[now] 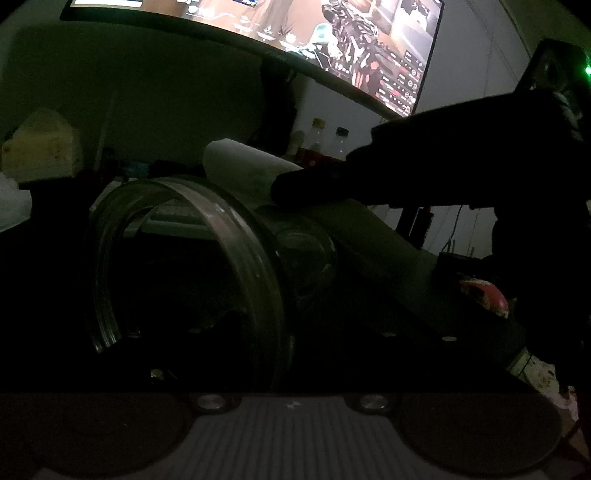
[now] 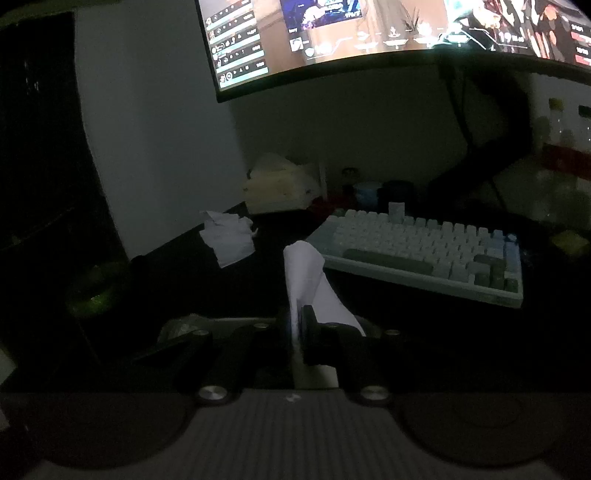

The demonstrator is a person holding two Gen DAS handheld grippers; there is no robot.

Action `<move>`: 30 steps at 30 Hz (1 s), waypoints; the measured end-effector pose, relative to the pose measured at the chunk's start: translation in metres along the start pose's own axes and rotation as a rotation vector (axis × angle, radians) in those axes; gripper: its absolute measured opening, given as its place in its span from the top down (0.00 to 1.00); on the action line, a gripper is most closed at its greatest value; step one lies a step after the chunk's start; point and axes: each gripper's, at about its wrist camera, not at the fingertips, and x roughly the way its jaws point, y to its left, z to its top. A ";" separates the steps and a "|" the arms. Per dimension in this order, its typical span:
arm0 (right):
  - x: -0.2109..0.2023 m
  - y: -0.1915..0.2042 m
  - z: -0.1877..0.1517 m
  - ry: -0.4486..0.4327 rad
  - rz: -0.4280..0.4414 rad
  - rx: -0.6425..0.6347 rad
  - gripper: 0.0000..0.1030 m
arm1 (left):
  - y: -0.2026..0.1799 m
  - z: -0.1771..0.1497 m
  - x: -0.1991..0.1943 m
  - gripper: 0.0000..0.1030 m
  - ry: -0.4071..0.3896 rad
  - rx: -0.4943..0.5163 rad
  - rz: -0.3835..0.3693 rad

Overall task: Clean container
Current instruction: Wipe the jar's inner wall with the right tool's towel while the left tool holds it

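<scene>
The scene is very dark. In the left wrist view a clear glass container (image 1: 192, 258) lies on its side right in front of the camera, its wide mouth turned left. My left gripper (image 1: 229, 302) appears shut on it, though its fingers are nearly lost in shadow. My right gripper (image 1: 295, 184) reaches in from the right above the container, holding a white tissue (image 1: 243, 162) just over the container's body. In the right wrist view my right gripper (image 2: 297, 321) is shut on that tissue (image 2: 306, 277), which sticks up between the jaws.
A lit monitor (image 2: 369, 29) hangs above the desk. A pale keyboard (image 2: 424, 251) lies at the right, a crumpled tissue (image 2: 229, 240) at the left, a tissue box (image 2: 280, 184) behind it. Bottles (image 1: 328, 140) stand at the back, and a red object (image 1: 487, 295) sits at the right.
</scene>
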 end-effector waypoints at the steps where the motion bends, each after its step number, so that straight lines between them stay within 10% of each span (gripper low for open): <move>1: 0.000 0.000 0.000 0.000 0.000 0.002 0.92 | 0.000 0.000 0.000 0.44 0.000 0.000 0.000; 30: 0.000 -0.004 0.001 -0.004 -0.003 0.029 0.93 | 0.001 -0.002 0.000 0.44 -0.004 0.004 -0.002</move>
